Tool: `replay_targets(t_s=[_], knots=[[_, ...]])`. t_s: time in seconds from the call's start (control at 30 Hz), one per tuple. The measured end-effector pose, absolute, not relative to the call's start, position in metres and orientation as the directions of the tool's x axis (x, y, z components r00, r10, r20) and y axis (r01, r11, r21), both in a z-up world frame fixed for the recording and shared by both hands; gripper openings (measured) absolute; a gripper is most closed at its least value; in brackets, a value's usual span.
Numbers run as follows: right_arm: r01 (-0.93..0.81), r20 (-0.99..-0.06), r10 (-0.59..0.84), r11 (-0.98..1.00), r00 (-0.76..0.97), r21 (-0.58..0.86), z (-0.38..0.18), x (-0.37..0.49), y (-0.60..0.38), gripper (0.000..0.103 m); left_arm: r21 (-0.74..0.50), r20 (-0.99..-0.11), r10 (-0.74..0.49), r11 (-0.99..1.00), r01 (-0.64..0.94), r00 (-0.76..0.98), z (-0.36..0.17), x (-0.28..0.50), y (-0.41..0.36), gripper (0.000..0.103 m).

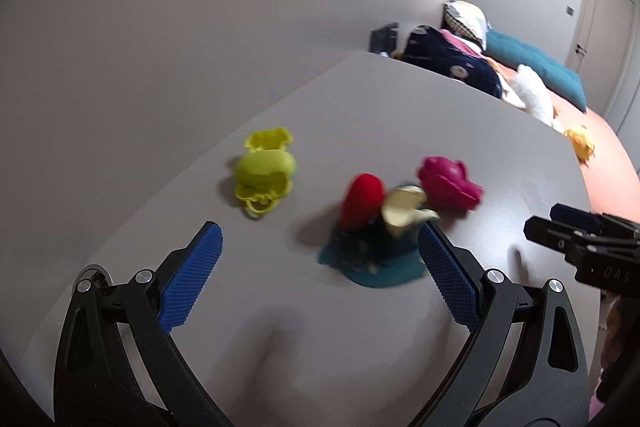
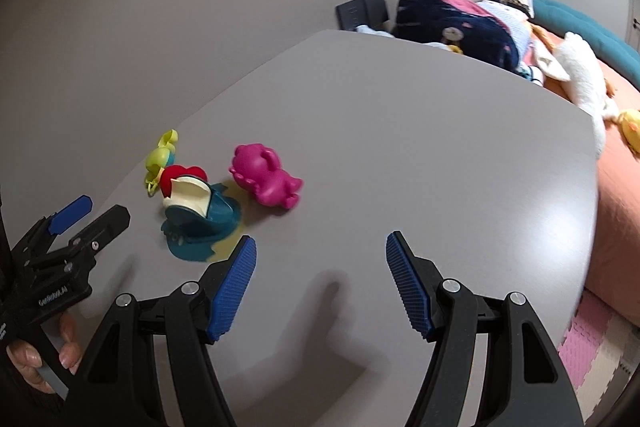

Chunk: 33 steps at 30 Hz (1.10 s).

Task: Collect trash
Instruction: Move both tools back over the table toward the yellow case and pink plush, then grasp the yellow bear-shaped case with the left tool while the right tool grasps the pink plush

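Observation:
On the grey table (image 1: 400, 115) lie a yellow-green toy (image 1: 264, 171), a red heart-shaped piece (image 1: 360, 201), a cream and teal piece (image 1: 376, 247) and a magenta toy (image 1: 448, 183). My left gripper (image 1: 320, 267) is open just short of the teal piece, its right finger beside it. In the right wrist view the same items show: yellow-green toy (image 2: 160, 159), red heart (image 2: 182, 175), teal piece (image 2: 200, 223), magenta toy (image 2: 266, 181). My right gripper (image 2: 320, 275) is open and empty, right of the teal piece.
A bed with an orange sheet (image 2: 616, 195), teal cushion (image 1: 536, 63), dark clothing (image 2: 460, 27) and plush toys (image 1: 580, 141) stands beyond the table's right edge. Pink and white foam floor mats (image 2: 592, 347) lie below. A wall runs along the left.

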State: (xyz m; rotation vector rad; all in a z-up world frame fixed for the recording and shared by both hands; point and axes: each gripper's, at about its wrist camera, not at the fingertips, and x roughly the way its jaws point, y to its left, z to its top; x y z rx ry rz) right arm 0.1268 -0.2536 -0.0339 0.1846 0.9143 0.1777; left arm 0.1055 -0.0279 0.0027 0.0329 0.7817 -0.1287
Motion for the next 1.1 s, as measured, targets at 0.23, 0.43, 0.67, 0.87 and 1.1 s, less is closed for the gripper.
replay_targets(t_s=[0.23, 0.43, 0.67, 0.87, 1.1], knots=[[-0.108, -0.767, 0.260, 0.964, 0.587, 0.244, -0.039, 0.156, -0.232, 0.068, -0.041, -0.708, -0.085, 0.996, 0.079, 0.701, -0.003, 0.132, -0.002, 0.095], [-0.127, -0.754, 0.294, 0.954, 0.587, 0.273, -0.039, 0.179, -0.219, 0.068, -0.055, -0.713, -0.063, 0.998, 0.034, 0.699, -0.009, 0.156, 0.010, 0.090], [-0.135, -0.781, 0.286, 0.958, 0.555, 0.255, -0.053, 0.202, -0.206, 0.068, -0.032, -0.733, -0.053, 0.999, 0.043, 0.678, -0.021, 0.183, 0.011, 0.087], [-0.158, -0.790, 0.279, 0.960, 0.546, 0.230, -0.062, 0.213, -0.200, 0.052, -0.028, -0.752, -0.062, 0.998, 0.063, 0.656, -0.033, 0.198, 0.013, 0.078], [-0.181, -0.789, 0.265, 0.964, 0.555, 0.196, -0.064, 0.213, -0.197, 0.043, -0.061, -0.770, -0.105, 0.994, 0.091, 0.629, -0.039, 0.205, 0.013, 0.056]])
